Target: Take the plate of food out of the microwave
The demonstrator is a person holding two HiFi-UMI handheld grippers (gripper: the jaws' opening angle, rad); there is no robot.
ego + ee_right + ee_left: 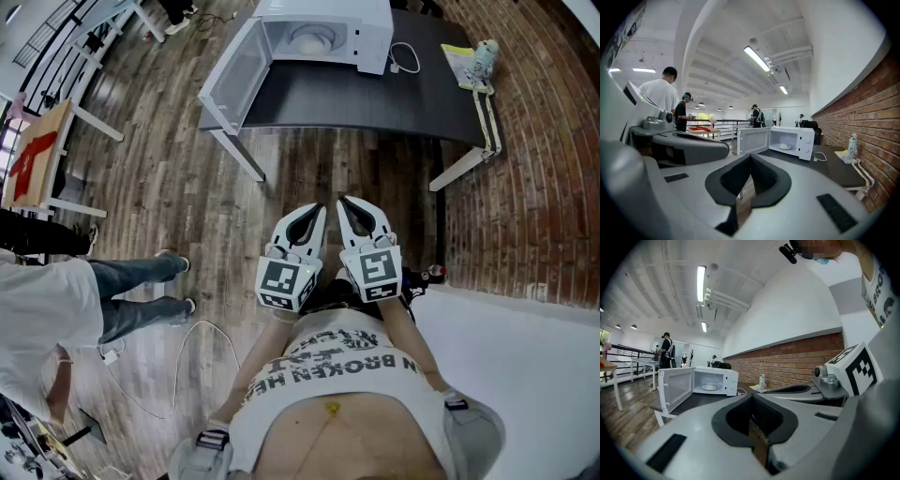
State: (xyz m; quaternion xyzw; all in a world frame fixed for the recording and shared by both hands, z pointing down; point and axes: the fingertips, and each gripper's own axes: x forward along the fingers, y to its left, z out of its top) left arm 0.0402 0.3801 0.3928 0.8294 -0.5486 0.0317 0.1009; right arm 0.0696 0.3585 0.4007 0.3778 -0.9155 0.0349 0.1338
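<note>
A white microwave (323, 28) stands on a dark table (375, 98) with its door (230, 75) swung open to the left. Inside it lies a white plate of food (311, 39). My left gripper (317, 208) and right gripper (343, 201) are side by side close to my body, well short of the table, both shut on nothing. The left gripper view shows the plate (708, 387) far ahead beyond the closed jaws of the left gripper (752, 401). In the right gripper view the plate (784, 146) also lies far beyond the right gripper (751, 159).
A small bottle (485, 56) stands on yellow paper at the table's right end, and a white cable (405, 58) lies beside the microwave. A person's legs (141, 281) are at the left on the wood floor. A brick wall (534, 169) runs along the right.
</note>
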